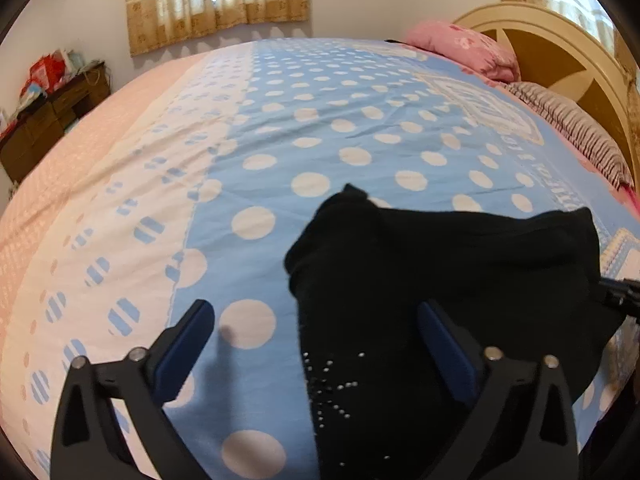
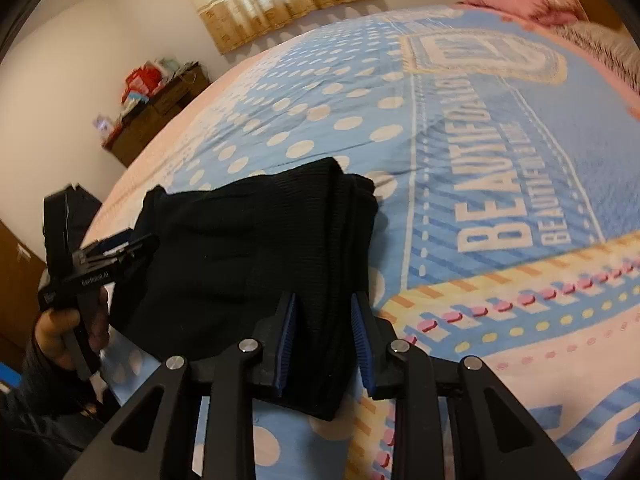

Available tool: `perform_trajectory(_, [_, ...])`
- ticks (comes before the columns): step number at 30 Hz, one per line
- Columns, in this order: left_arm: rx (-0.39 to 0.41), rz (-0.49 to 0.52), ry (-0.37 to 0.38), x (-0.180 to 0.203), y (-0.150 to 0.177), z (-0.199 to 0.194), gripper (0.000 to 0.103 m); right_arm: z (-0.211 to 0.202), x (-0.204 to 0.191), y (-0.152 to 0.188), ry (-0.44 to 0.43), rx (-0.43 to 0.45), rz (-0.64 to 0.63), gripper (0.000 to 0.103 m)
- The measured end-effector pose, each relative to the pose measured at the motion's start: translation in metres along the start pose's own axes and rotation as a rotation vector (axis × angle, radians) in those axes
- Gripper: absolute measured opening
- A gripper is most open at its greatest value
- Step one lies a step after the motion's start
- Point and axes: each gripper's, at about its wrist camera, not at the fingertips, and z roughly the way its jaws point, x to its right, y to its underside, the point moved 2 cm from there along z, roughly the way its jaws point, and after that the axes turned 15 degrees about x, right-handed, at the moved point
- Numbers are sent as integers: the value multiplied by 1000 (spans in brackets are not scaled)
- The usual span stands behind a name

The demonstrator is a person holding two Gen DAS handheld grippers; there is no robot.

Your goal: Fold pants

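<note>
Our right gripper [image 2: 324, 340] is narrow, its blue pads pressing a folded edge of the black pants [image 2: 256, 248], which lie on the bed [image 2: 500, 152] just ahead of it. Only this view shows "BEAUTIFUL" beyond on the cover and "GenRobot AI" on our left gripper [image 2: 116, 244], at its left. From the left wrist, the left gripper [image 1: 316, 344] is wide, the pants' studded part [image 1: 332, 384] between its fingers, untouched.
</note>
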Motion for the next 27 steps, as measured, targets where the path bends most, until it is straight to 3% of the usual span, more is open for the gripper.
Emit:
perform_trajectory(3, [-6, -41, 10, -7, -5, -5, 103, -10, 0, -6, 29, 38, 3, 43])
perform_trajectory(5, [40, -37, -6, -10, -14, -13, 103, -18, -5, -18, 40, 95, -14, 43])
perform_trajectory(9, [67, -35, -27, -13, -34, -6, 103, -27, -29, -46, -44, 184, -62, 48])
perform_trajectory(13, [26, 2, -79, -12, -40, 23, 103, 11, -51, -55, -198, 103, -71, 54])
perform_trajectory(16, [-46, 3, -98, -14, -33, 48, 103, 50, -33, -46, -114, 4, 10, 54])
perform_trajectory(20, [-82, -72, -83, -25, -26, 64, 103, 46, -14, -46, -178, 45, 125, 54])
perform_trajectory(25, [-49, -88, -65, -26, -27, 40, 103, 16, -28, -45, -134, 99, 52, 54])
perform_trajectory(27, [-22, -103, -54, -26, -26, 20, 103, -2, -36, -40, -164, 128, 31, 54])
